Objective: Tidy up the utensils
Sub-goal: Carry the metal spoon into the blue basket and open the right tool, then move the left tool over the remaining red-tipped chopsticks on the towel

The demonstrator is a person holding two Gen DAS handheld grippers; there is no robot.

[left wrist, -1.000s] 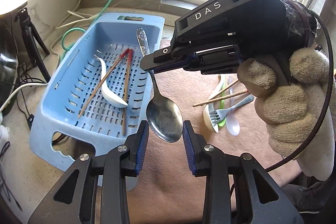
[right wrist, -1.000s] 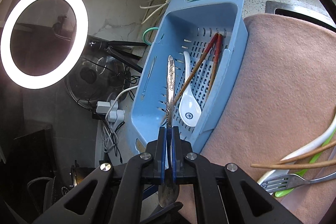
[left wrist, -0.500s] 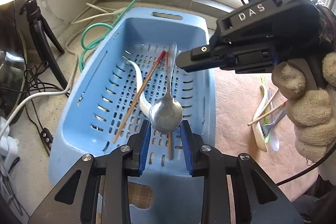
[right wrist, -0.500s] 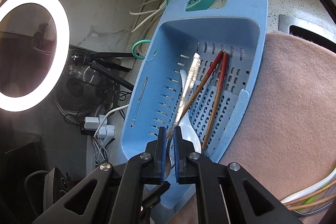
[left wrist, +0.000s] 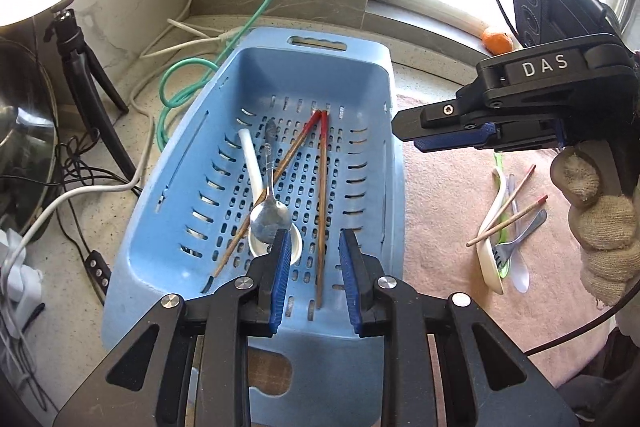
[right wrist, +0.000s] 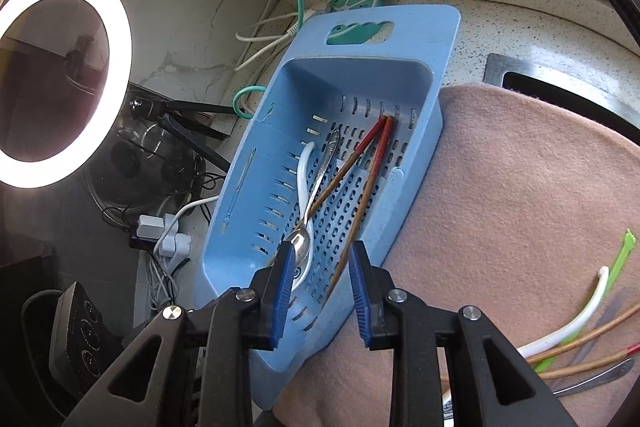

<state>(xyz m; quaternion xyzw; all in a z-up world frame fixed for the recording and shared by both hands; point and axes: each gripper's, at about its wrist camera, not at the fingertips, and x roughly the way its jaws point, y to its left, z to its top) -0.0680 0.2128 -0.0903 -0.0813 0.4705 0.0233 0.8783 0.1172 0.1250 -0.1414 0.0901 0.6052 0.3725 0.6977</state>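
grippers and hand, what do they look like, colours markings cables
Both the left gripper and the right gripper are matte black with angular, cut-out arms, silver pivot bolts and ribbed blue pads on their fingers. The left wrist view shows white "DAS" lettering on the right one, a black cable looping from it, and a beige knitted glove on the hand.

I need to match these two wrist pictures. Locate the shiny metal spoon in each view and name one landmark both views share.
Left wrist view: the shiny metal spoon lies left of centre in the blue slotted plastic basket, bowl over a white ceramic spoon.
Right wrist view: the spoon is at lower centre, its bowl just above the left blue pad.
Shared landmark: the red-tipped wooden chopsticks, tips meeting at the basket's far end.
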